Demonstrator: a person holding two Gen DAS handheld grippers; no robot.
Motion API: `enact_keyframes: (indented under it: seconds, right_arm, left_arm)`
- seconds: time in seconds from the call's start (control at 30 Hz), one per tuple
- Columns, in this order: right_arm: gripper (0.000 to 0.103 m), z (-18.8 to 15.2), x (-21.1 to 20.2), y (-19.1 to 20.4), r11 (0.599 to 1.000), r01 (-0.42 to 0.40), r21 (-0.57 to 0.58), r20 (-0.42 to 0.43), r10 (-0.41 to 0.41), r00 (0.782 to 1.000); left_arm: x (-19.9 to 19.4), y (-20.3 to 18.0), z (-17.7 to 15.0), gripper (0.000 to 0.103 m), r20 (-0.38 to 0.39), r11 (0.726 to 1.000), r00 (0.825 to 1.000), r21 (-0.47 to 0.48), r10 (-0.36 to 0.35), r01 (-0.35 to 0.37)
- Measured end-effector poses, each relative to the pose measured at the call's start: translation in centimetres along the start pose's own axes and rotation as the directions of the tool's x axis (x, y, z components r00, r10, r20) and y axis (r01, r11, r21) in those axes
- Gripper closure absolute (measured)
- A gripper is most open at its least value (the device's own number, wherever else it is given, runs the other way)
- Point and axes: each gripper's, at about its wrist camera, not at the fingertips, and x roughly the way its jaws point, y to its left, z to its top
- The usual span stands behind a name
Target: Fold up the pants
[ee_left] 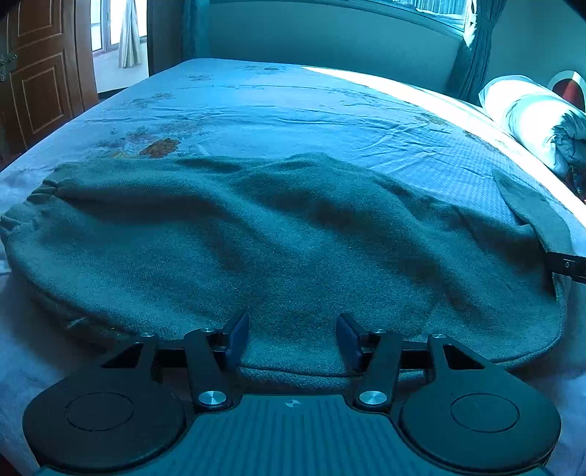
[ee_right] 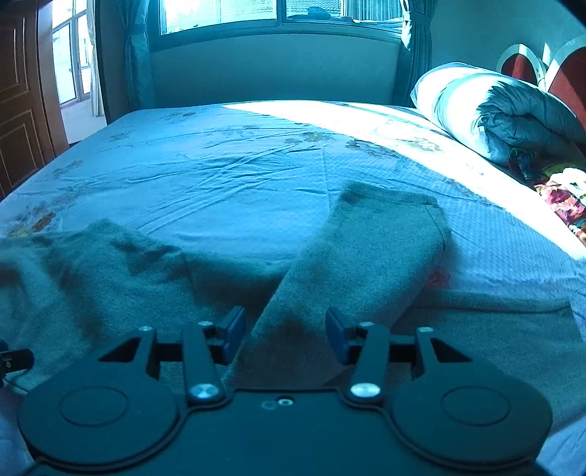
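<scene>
Pants (ee_left: 278, 234) lie crosswise ahead of left gripper (ee_left: 292, 338); one leg runs forward from between right gripper (ee_right: 285, 335); both jaws apart, gripping nothing.

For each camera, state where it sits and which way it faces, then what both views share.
Left wrist: sits on the left tool, looking forward and down across the grey pants toward the door; the right tool's tip shows at right.
Right wrist: sits on the right tool, over a folded pant leg, facing the window.
Shared: pants, bed, rolled quilt.
</scene>
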Motion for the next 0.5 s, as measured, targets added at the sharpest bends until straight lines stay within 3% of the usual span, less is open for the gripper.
enact_keyframes:
  seconds: [0.07, 0.1, 0.13, 0.23, 0.3, 0.33, 0.4, 0.47, 0.5]
  right_arm:
    - [0.053, -0.2, 0.7, 0.3, 0.999, 0.017, -0.04, -0.013, -0.018, 1.0]
    - [0.074, -0.4, 1.0, 0.4, 0.997, 0.01, -0.073, -0.028, -0.012, 1.0]
    - [0.103, -0.5, 1.2, 0.2, 0.997, 0.023, -0.078, -0.047, -0.027, 0.999]
    - [0.103, -1.2, 0.2, -2.4, 1.0, 0.029, 0.007, -0.041, -0.029, 0.999]
    - [0.103, -2.7, -1.1, -4.8, 0.99, 0.021, 0.137, -0.056, -0.013, 0.998]
    - [0.095, -4.0, -1.8, -6.5, 0.966, -0.002, 0.258, -0.068, 0.02, 0.997]
    - [0.093, -6.7, -2.7, -9.2, 0.893, -0.039, 0.447, -0.081, 0.084, 0.993]
    - [0.092, -7.9, -3.7, -10.0, 0.871, -0.04, 0.49, -0.061, 0.08, 0.995]
    - [0.082, -7.5, -4.5, -9.9, 0.881, -0.033, 0.473, -0.03, 0.053, 0.998]
  left_arm:
    - [0.2, -0.2, -0.1, 0.048, 0.001, 1.0, 1.0, 0.016, 0.009, -0.009]
    - [0.4, -0.3, -0.2, 0.047, 0.002, 1.0, 1.0, 0.027, 0.013, -0.013]
    - [0.6, -0.4, -0.2, 0.047, 0.001, 0.999, 1.0, 0.032, 0.014, -0.014]
    - [0.6, -0.1, -0.2, 0.046, 0.001, 1.0, 1.0, 0.029, -0.002, 0.002]
    - [0.7, 0.1, -0.3, 0.046, 0.003, 1.0, 1.0, 0.029, -0.012, 0.012]
    - [0.7, 0.1, -0.3, 0.046, 0.005, 0.999, 1.0, 0.031, -0.015, 0.015]
    - [0.8, 0.1, -0.4, 0.046, 0.009, 0.999, 1.0, 0.035, -0.019, 0.018]
    - [0.8, 0.1, -0.6, 0.046, 0.013, 0.999, 1.0, 0.043, -0.022, 0.021]
    - [0.7, 0.1, -0.6, 0.046, 0.015, 0.999, 1.0, 0.047, -0.022, 0.022]
